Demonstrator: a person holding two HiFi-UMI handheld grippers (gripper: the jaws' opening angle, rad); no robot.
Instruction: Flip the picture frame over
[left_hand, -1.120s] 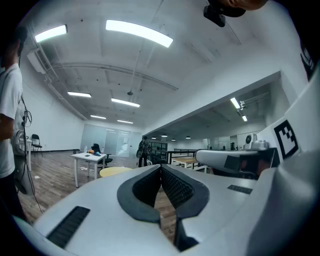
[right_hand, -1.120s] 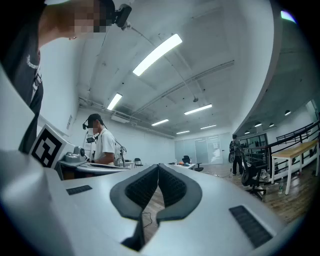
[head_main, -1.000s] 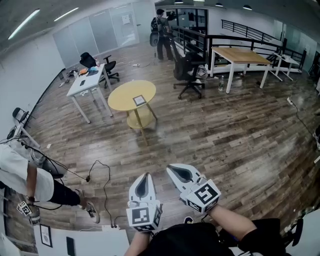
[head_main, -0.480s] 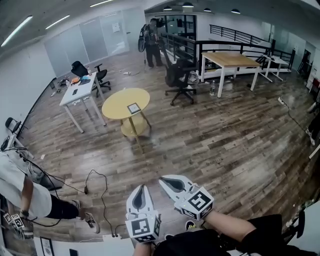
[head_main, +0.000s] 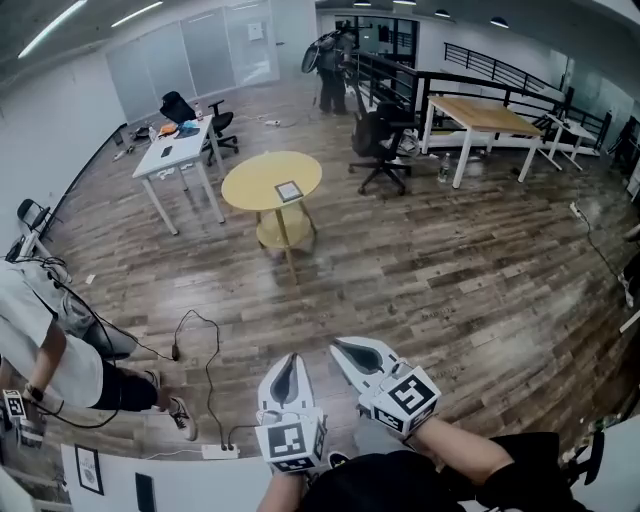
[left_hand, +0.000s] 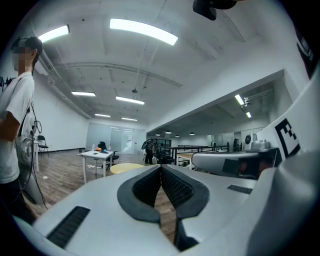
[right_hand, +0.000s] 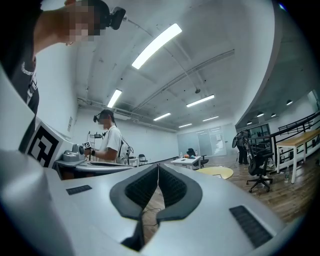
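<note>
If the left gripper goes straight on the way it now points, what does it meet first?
The way looks free nearby: only air above the wooden floor. Farther on, the left gripper would probably meet the round yellow table first, though it may pass right of it; depth is unclear.

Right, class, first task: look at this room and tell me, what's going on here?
A person holds a left gripper and a right gripper out in front, both shut with nothing between the jaws. The picture frame lies on a round yellow table some way off ahead, well out of reach. The flip has not yet begun.
</note>
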